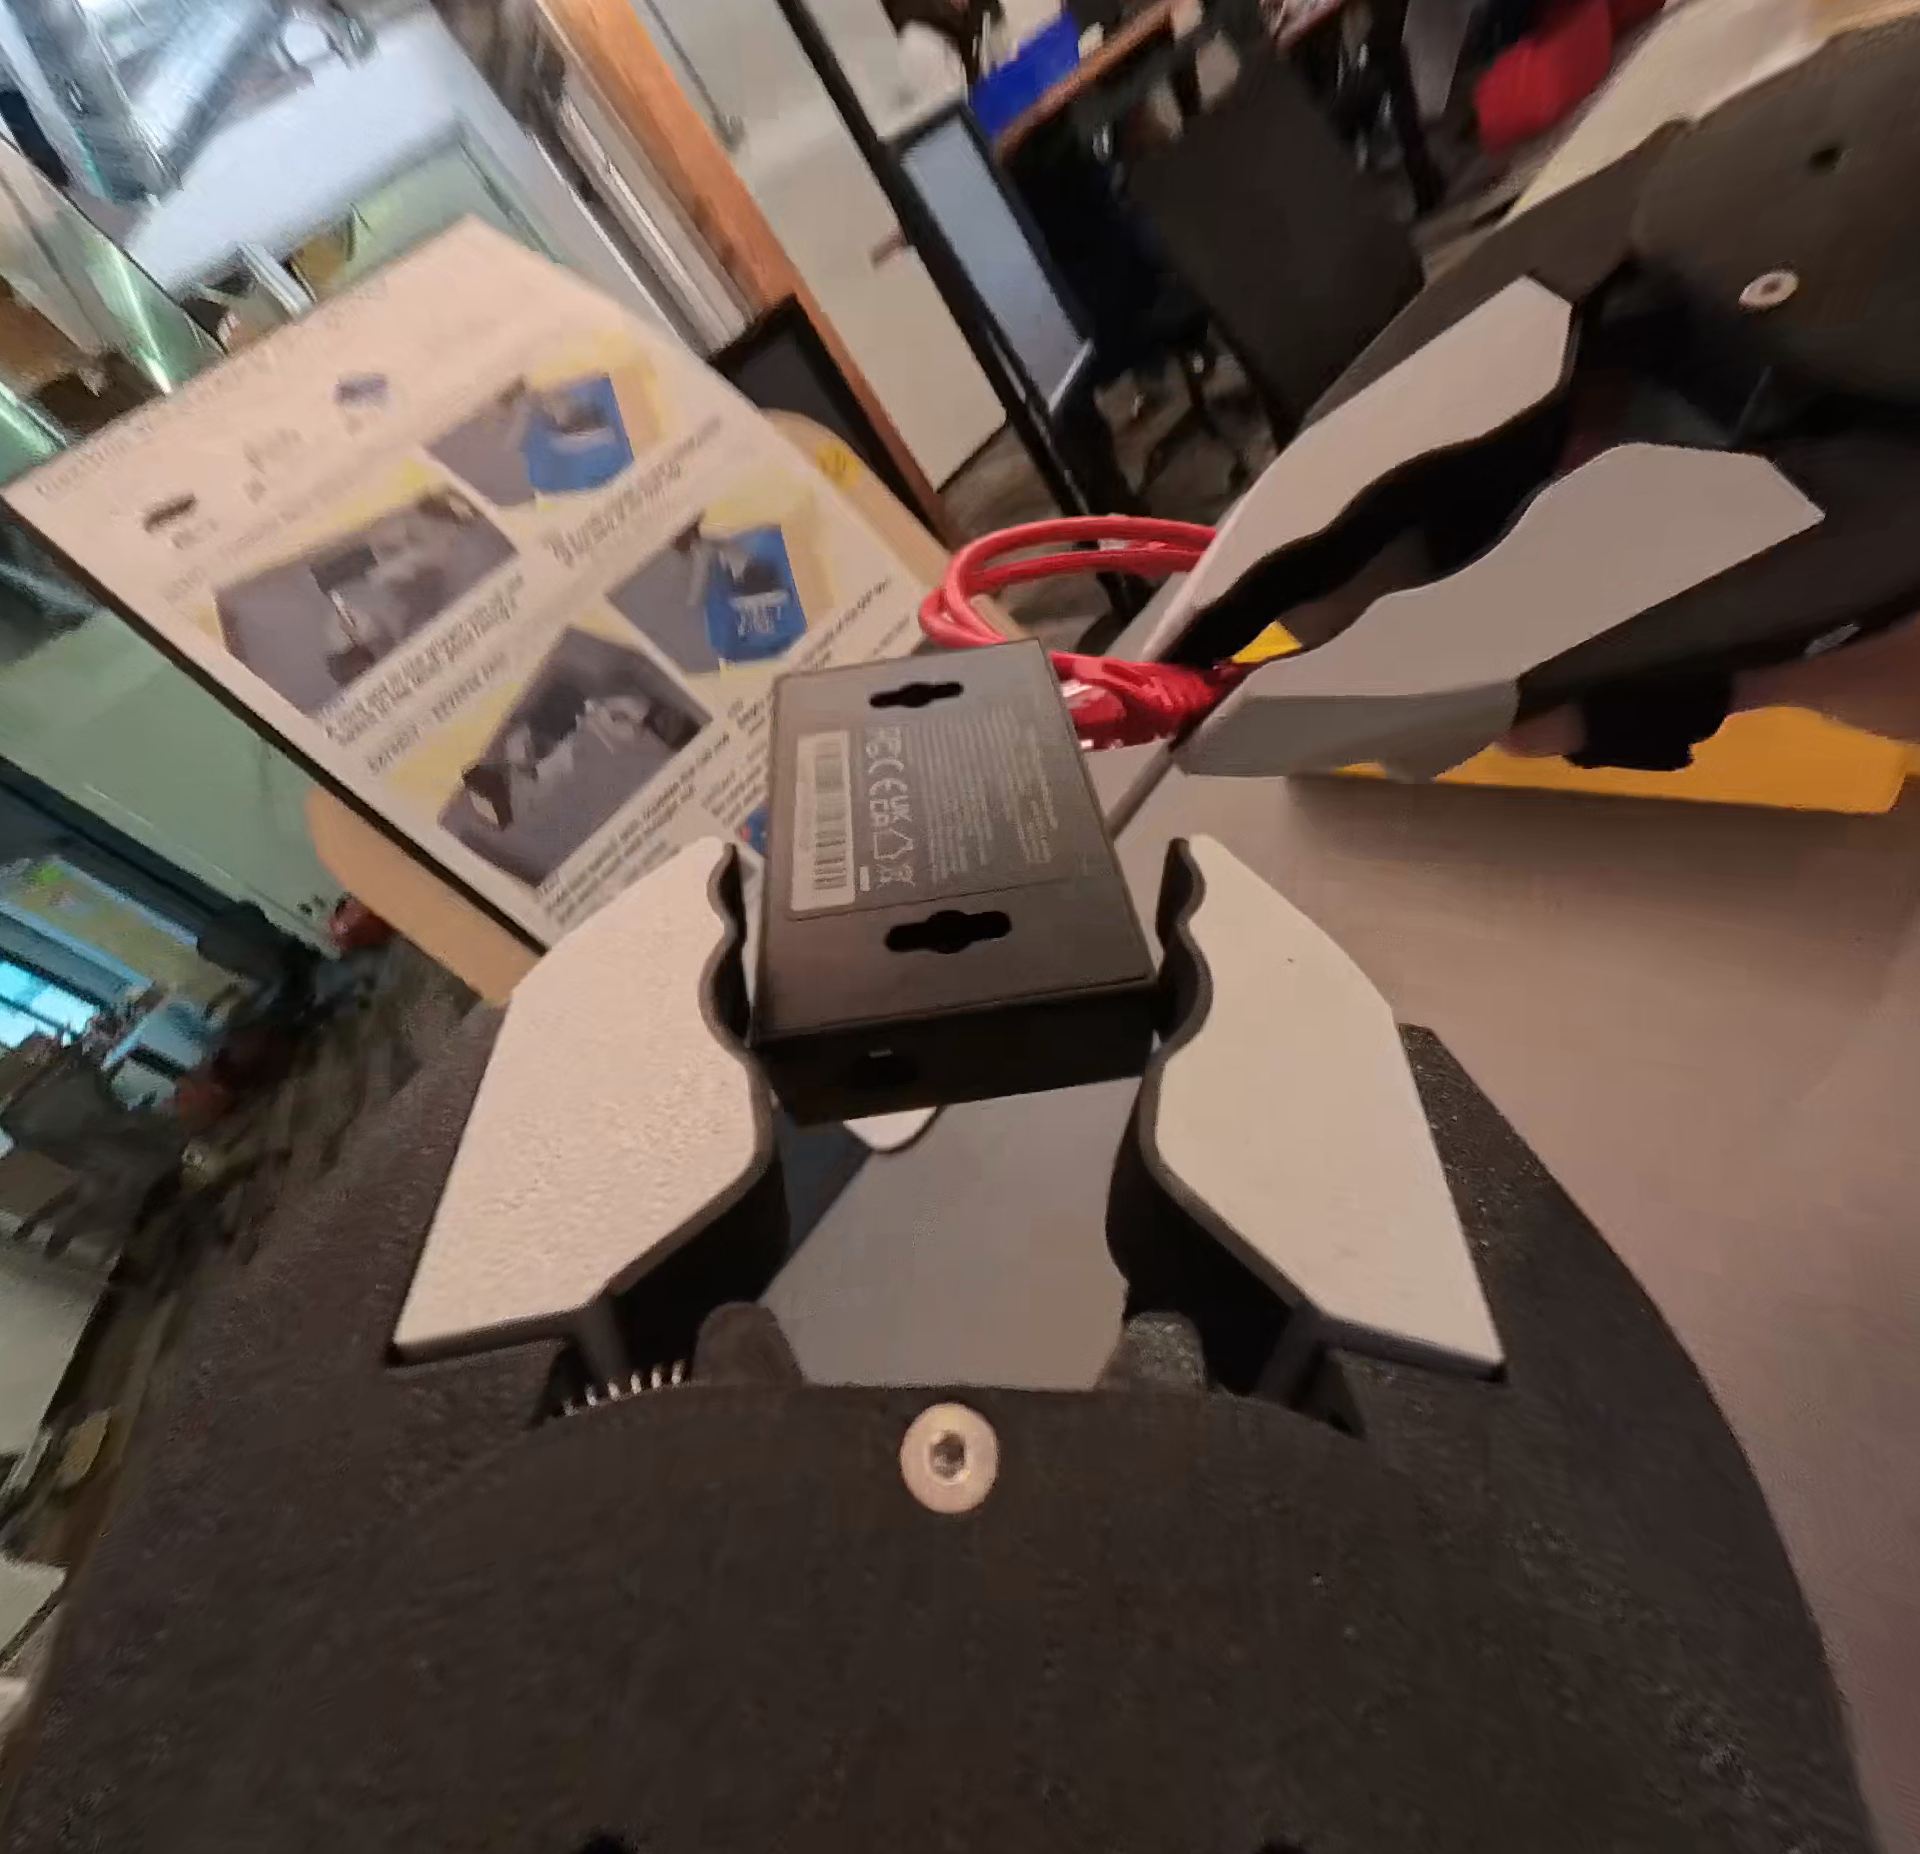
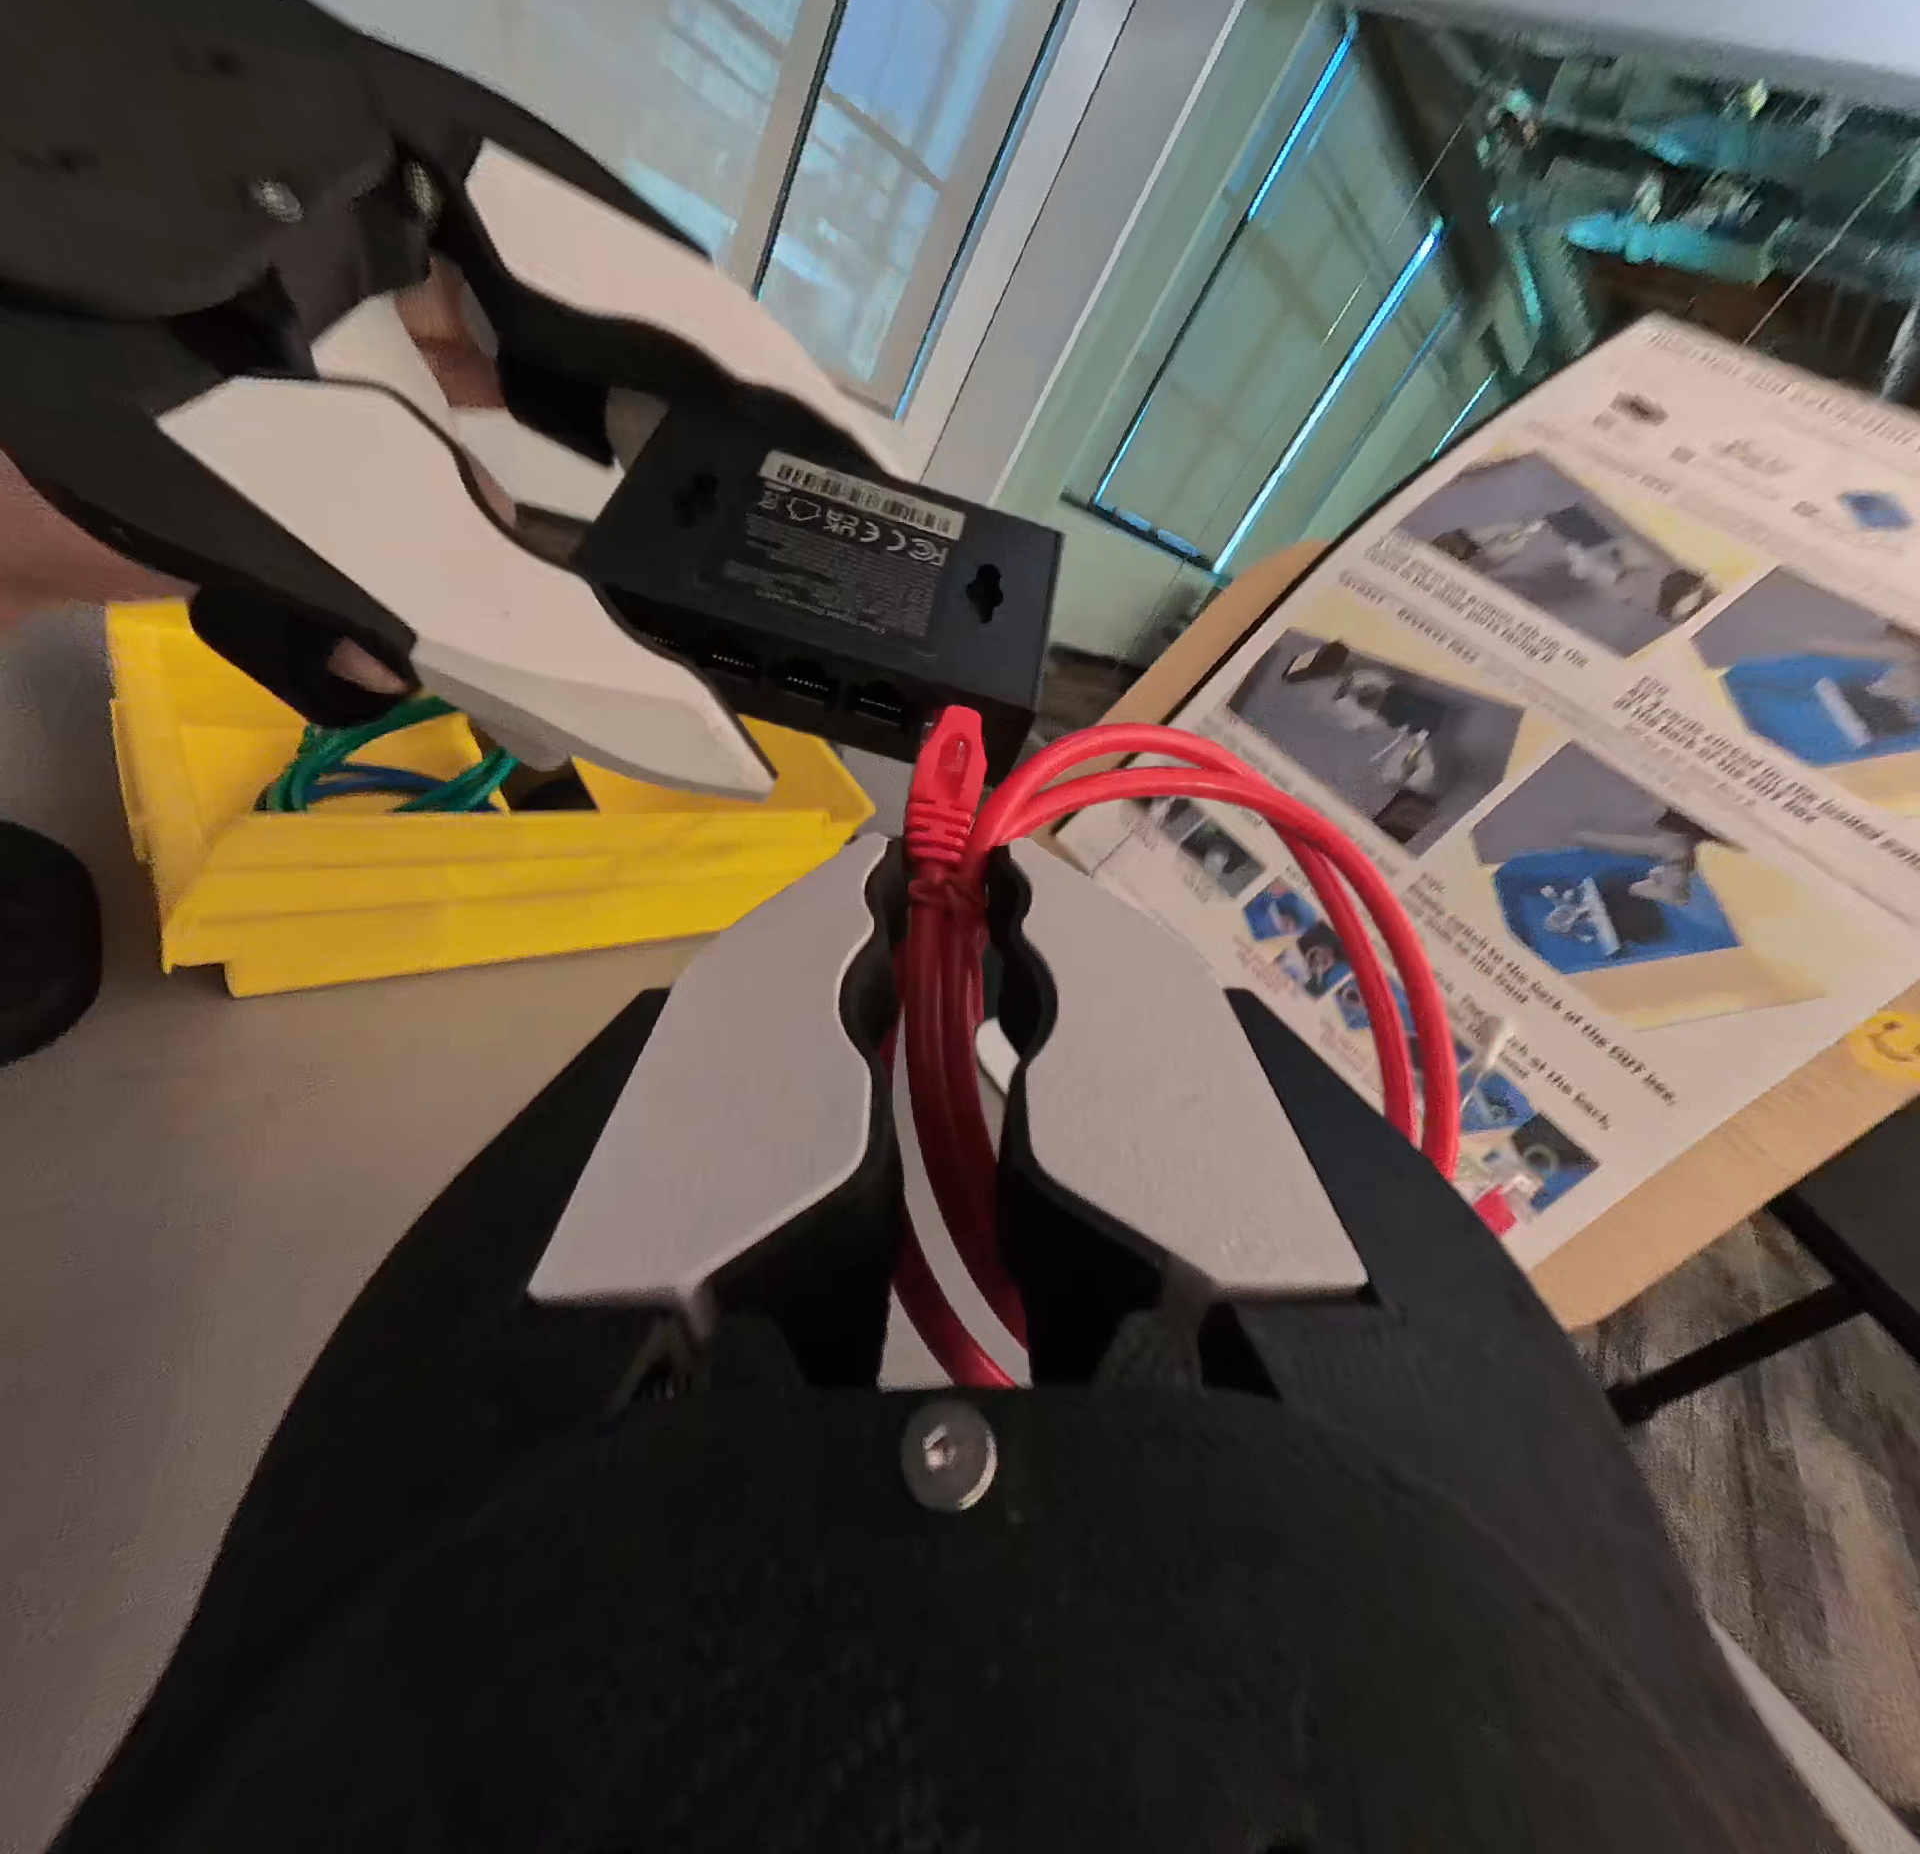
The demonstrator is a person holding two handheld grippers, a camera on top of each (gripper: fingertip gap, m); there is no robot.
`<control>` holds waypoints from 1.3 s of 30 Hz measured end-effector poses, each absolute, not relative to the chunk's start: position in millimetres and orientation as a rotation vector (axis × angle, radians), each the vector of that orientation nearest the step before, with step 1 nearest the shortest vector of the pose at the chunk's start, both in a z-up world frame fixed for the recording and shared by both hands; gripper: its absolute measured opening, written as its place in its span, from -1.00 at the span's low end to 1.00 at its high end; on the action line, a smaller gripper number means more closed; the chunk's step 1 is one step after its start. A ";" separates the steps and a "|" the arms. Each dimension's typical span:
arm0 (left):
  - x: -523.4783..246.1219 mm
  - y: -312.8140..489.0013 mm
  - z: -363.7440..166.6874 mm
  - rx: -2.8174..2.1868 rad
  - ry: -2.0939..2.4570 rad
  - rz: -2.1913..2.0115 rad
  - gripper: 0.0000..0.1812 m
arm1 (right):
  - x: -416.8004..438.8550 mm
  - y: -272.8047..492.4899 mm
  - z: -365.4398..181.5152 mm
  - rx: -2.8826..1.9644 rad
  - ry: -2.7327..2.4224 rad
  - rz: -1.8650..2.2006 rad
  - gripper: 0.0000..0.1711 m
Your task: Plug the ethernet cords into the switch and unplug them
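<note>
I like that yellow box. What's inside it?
The yellow bin holds coiled green cords and blue cords. The left gripper covers part of the bin, so anything more there stays hidden.

The switch (image 1: 940, 869), held with its underside up, carries a pale barcode sticker (image 1: 828, 817) and a block of printed marks and fine print (image 1: 956, 807), too small to make out. A tilted instruction poster (image 1: 416, 557) bears blurred captions beside photographs and a small yellow smiley sign (image 2: 1886, 1046).
</note>
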State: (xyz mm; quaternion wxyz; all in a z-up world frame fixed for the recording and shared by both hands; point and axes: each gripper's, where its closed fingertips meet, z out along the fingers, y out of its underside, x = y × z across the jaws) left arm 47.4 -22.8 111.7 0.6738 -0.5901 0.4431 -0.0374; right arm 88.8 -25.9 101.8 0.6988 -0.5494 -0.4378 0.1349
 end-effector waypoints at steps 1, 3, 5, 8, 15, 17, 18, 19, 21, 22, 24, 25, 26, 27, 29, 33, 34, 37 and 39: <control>44.5 -19.5 108.0 -1.350 0.999 -0.086 -0.13 | 86.9 -21.5 93.9 -1.252 -0.991 0.299 -0.81; 41.1 -17.9 106.5 -1.364 0.998 -0.106 -0.14 | 84.5 -12.9 79.7 -1.301 -1.008 0.290 -0.82; 36.7 -20.2 113.4 -1.346 0.975 -0.139 -0.18 | 88.7 -0.3 66.9 -1.360 -1.005 0.241 -0.82; 29.3 -22.2 119.5 -1.358 0.949 -0.190 -0.17 | 91.8 16.5 43.8 -1.462 -1.004 0.255 -0.82; -0.6 -22.7 137.9 -1.375 0.848 -0.190 -0.20 | 88.7 47.4 -64.3 -1.777 -1.188 0.189 -0.81; -9.4 -24.3 143.2 -1.374 0.828 -0.172 -0.20 | 87.2 49.0 -85.9 -1.840 -1.218 0.190 -0.81; -14.0 -25.4 146.0 -1.374 0.818 -0.163 -0.21 | 87.3 49.5 -94.3 -1.867 -1.231 0.186 -0.81; -18.6 -26.8 148.7 -1.376 0.808 -0.157 -0.22 | 87.8 49.8 -101.8 -1.894 -1.242 0.183 -0.81; -28.8 -29.4 154.1 -1.381 0.783 -0.145 -0.22 | 89.3 50.0 -114.3 -1.943 -1.259 0.188 -0.81; -35.0 -30.1 156.2 -1.388 0.769 -0.130 -0.24 | 89.9 49.9 -119.3 -1.965 -1.263 0.193 -0.81; -48.1 -31.0 154.5 -1.426 0.766 -0.086 -0.26 | 89.7 49.7 -125.0 -1.990 -1.259 0.215 -0.81; -55.9 -30.6 150.6 -1.464 0.768 -0.057 -0.27 | 89.7 49.2 -127.6 -2.007 -1.261 0.227 -0.81; -65.0 -29.5 145.7 -1.510 0.766 -0.021 -0.27 | 90.2 48.4 -130.9 -2.028 -1.265 0.236 -0.81; -74.4 -28.9 141.3 -1.550 0.765 0.019 -0.30 | 90.6 48.0 -134.2 -2.044 -1.266 0.245 -0.81; -91.3 -29.6 131.8 -1.621 0.768 0.070 -0.37 | 91.9 47.3 -142.0 -2.076 -1.276 0.256 -0.79; -125.5 -28.9 103.5 -1.800 0.769 0.134 -0.46 | 94.5 47.2 -153.4 -2.111 -1.303 0.250 -0.79; -138.5 -27.6 92.0 -1.863 0.777 0.188 -0.52 | 94.7 47.0 -153.5 -2.112 -1.307 0.255 -0.79; -178.0 -26.0 45.3 -2.114 0.801 0.325 -0.54 | 95.7 45.5 -152.8 -2.112 -1.326 0.271 -0.78; -199.2 -19.9 20.8 -2.204 0.829 0.406 -0.55 | 95.9 42.9 -149.2 -2.113 -1.346 0.285 -0.72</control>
